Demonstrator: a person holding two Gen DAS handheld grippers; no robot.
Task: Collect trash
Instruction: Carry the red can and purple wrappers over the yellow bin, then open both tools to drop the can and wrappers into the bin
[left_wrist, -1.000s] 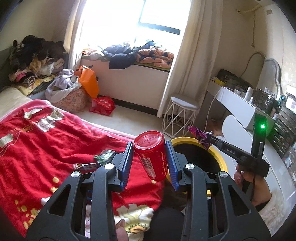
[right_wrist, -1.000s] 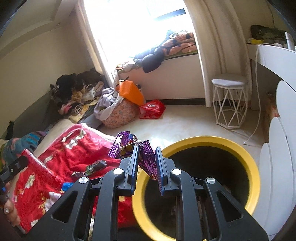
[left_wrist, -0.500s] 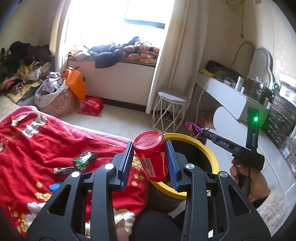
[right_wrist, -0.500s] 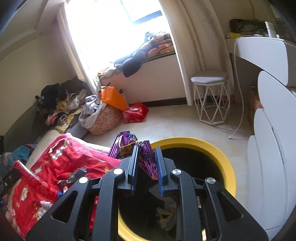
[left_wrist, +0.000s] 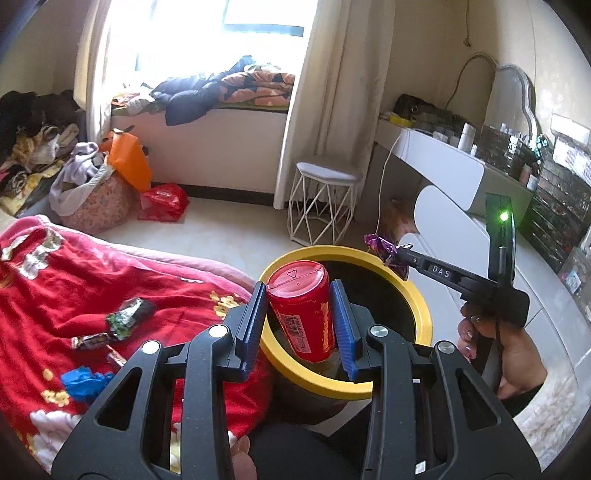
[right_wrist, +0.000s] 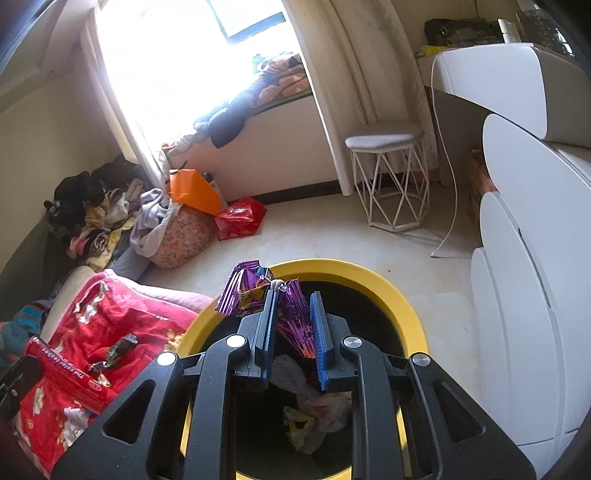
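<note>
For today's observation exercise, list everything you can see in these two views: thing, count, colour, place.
Canister: one, red, held over the bin's near rim.
Wrapper: one, purple, held over the bin.
Bin: one, yellow rim, black inside, beside the bed, trash at the bottom.
Blanket: one, red, on the bed.
Loose wrappers: several, dark, green and blue, on the blanket.
Stool: one, white, by the curtain.
Bag: one, red, on the floor.
Left gripper: black, blue fingers, shut on the canister.
Right gripper: black, shut on the wrapper.
</note>
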